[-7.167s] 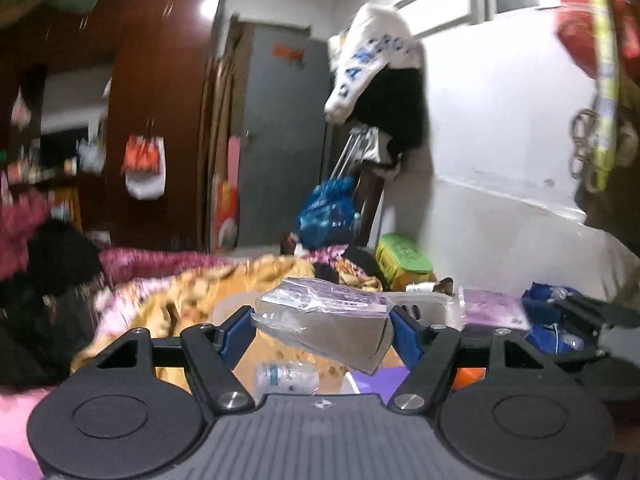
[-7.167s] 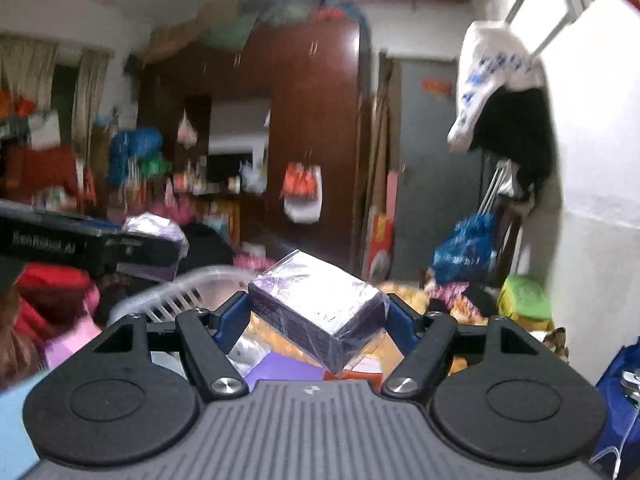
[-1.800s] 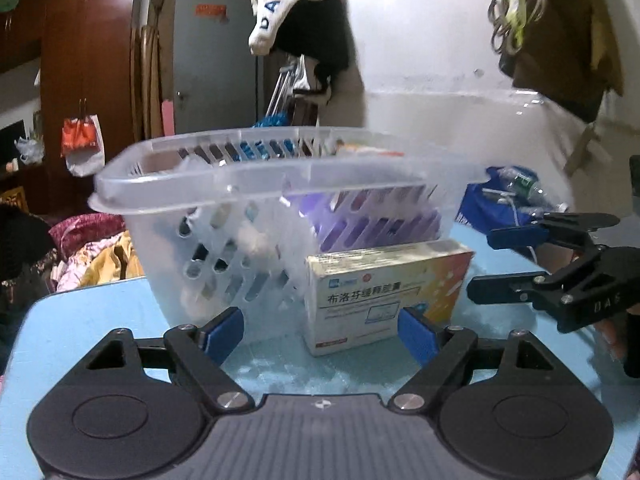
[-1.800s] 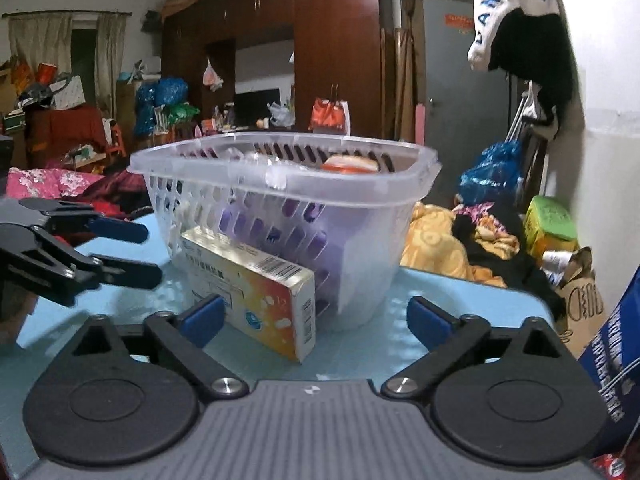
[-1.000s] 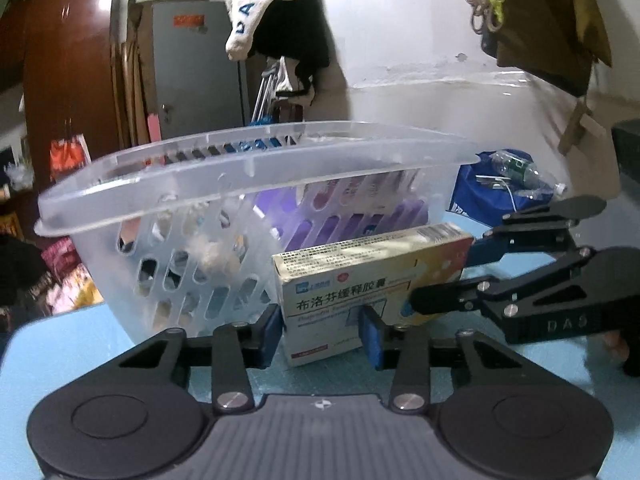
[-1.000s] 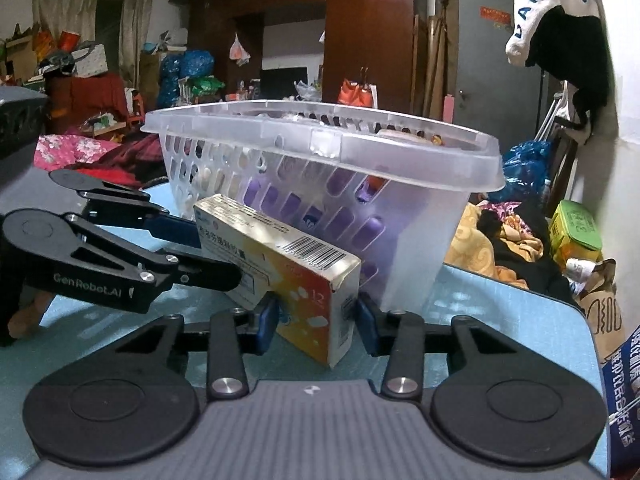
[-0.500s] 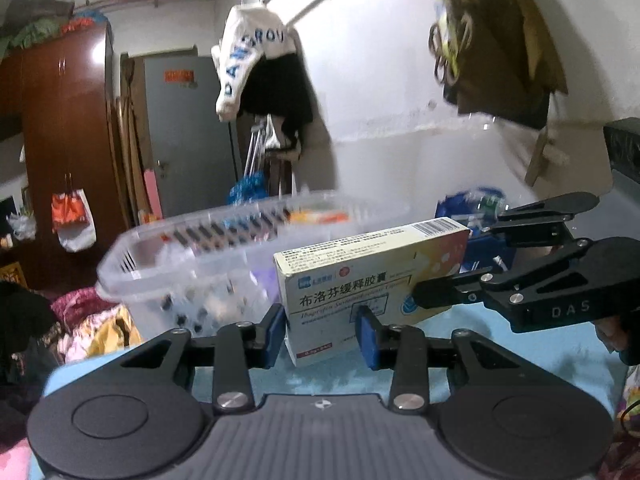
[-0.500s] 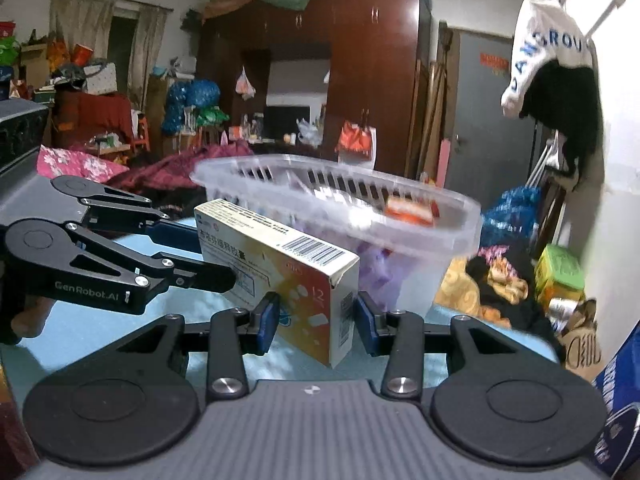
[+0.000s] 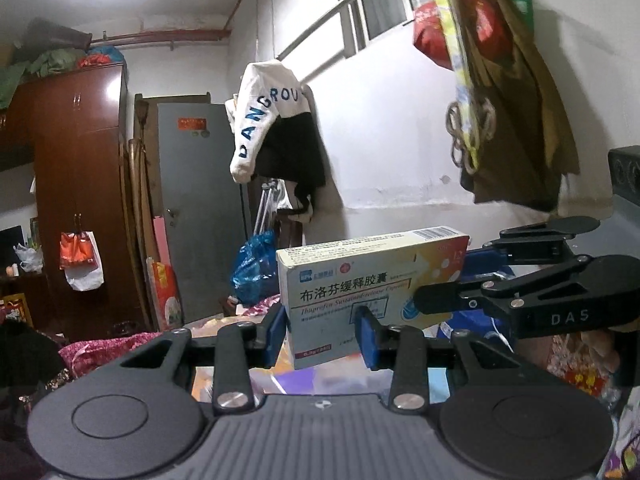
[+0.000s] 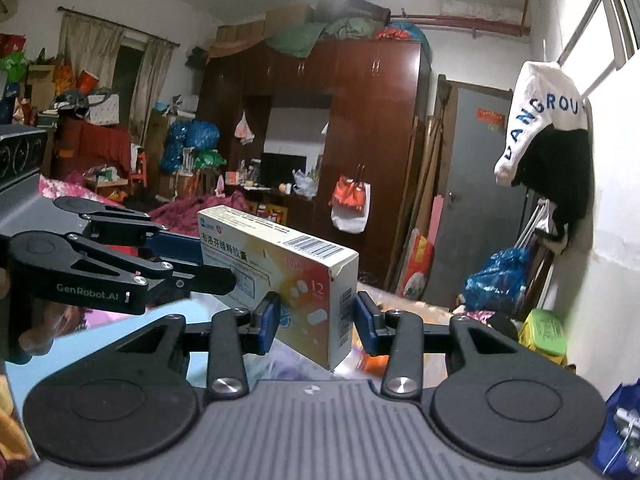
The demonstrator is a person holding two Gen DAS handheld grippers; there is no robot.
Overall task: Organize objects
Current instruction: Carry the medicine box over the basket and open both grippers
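A white and orange medicine box (image 9: pixel 372 276) with Chinese print is held in the air by both grippers. My left gripper (image 9: pixel 322 338) is shut on its left end. My right gripper (image 10: pixel 316 316) is shut on its right end (image 10: pixel 316 280). In the left wrist view the right gripper (image 9: pixel 520 292) reaches in from the right onto the box. In the right wrist view the left gripper (image 10: pixel 120 264) reaches in from the left. The basket is almost hidden below the box; only purple and orange items (image 10: pixel 372 360) show under it.
A blue tabletop (image 10: pixel 200 312) lies below. A white wall (image 9: pixel 400 152) with a hanging jacket (image 9: pixel 272 128) and bags (image 9: pixel 500 100) is on the right. A brown wardrobe (image 10: pixel 360 160) and a grey door (image 9: pixel 200 208) stand behind. Clothes piles (image 9: pixel 100 352) lie beyond the table.
Both grippers closed on the medicine box that stood against the basket and lifted it together. The basket has dropped out of view below the box.
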